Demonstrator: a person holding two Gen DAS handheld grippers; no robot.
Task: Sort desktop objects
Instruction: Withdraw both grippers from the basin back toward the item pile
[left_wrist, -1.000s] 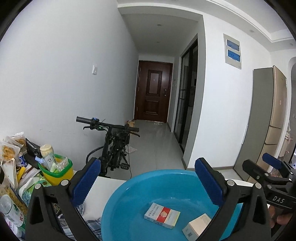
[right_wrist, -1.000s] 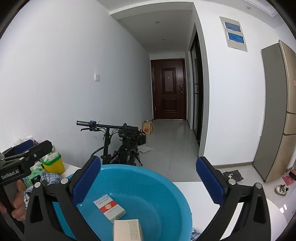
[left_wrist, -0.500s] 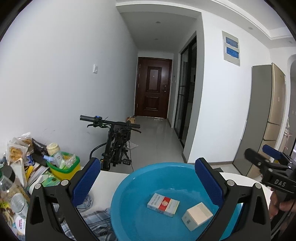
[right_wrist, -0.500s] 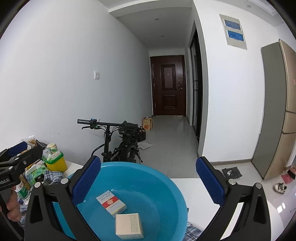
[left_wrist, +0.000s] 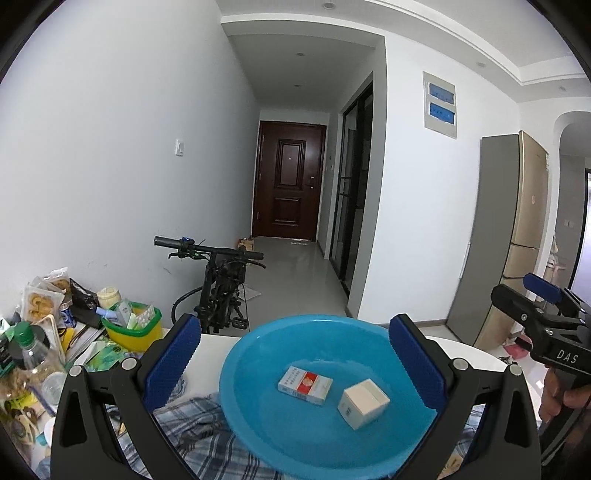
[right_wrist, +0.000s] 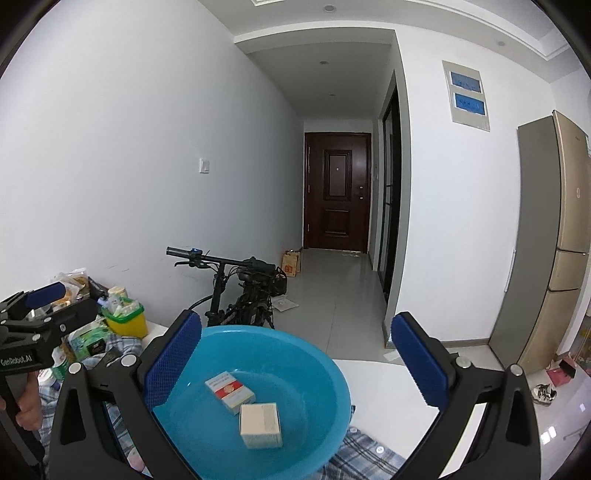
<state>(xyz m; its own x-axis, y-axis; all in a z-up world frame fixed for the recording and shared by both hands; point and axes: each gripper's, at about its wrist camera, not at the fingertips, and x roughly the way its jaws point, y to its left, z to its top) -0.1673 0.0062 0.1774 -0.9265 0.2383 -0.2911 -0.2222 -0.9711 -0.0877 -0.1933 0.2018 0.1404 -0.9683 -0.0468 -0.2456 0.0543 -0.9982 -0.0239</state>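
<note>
A blue plastic basin (left_wrist: 258, 354) stands on a plaid cloth (left_wrist: 192, 432) on a white table. In it lie a red-and-white cigarette pack (left_wrist: 305, 384) and a small white box (left_wrist: 364, 403). The basin (right_wrist: 317, 373), pack (right_wrist: 229, 392) and box (right_wrist: 259, 424) also show in the right wrist view. My left gripper (left_wrist: 295, 354) is open and empty, raised above the basin's near side. My right gripper (right_wrist: 295, 354) is open and empty, above the basin's right part. Each gripper shows at the edge of the other's view.
A yellow-and-green bin (left_wrist: 133, 328) of small items, snack bags (left_wrist: 40, 299), a bottle (left_wrist: 35, 354) and other clutter crowd the table's left end. A bicycle (left_wrist: 218, 284) leans behind the table. A fridge (left_wrist: 513, 236) stands at right.
Both grippers have pulled back and risen, so the whole basin and both boxes now show lower and farther off. Nothing was taken hold of.
</note>
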